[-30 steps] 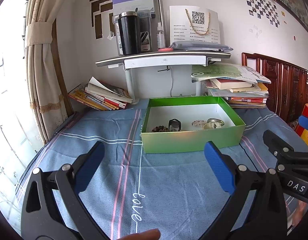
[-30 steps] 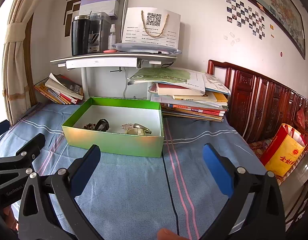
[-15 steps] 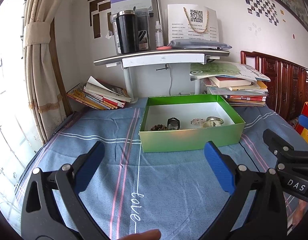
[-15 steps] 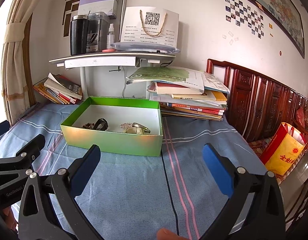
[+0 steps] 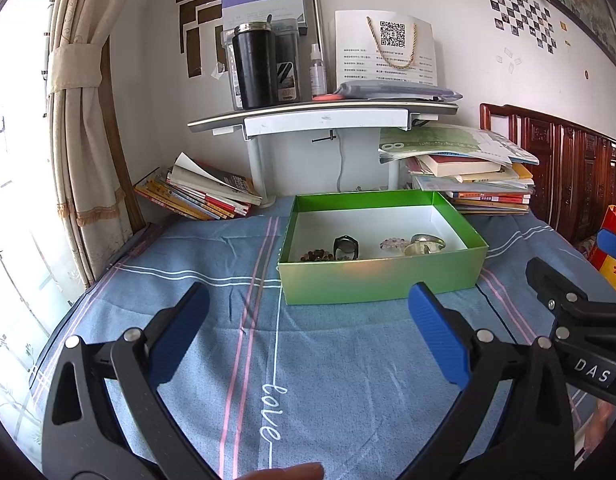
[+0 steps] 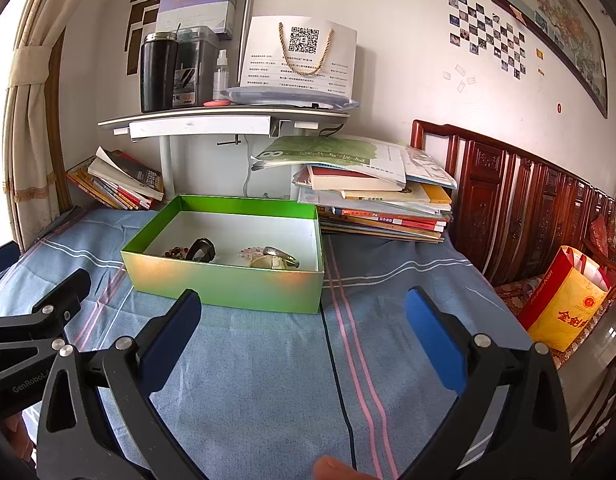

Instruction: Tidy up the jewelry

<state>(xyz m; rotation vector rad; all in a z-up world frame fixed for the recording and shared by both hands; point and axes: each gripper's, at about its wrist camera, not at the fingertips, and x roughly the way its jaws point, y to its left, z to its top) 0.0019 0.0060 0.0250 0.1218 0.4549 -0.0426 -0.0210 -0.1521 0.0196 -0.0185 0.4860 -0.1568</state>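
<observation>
Two grippers, fingers spread wide and empty, over a blue striped bed.
Left gripper [image 5: 308, 320] and right gripper [image 6: 303, 320] face a green box [image 5: 382, 278] at 12 o'clock holding jewelry [image 5: 346, 247]; book stacks [image 6: 372, 200] flank it behind.

Home bedroom: carved wooden headboard [image 6: 520, 200], striped blue bedsheet [image 5: 328, 360], tied curtain [image 5: 79, 120] by window, book stacks [image 6: 380, 204], framed embroidery [image 6: 548, 28] on wall.

The box [image 5: 382, 280] is bright green outside, white inside. The bedcover [image 5: 332, 364] is blue with pink and white stripes and white script. Both grippers' fingers [image 6: 171, 340] are black with blue pads.
</observation>
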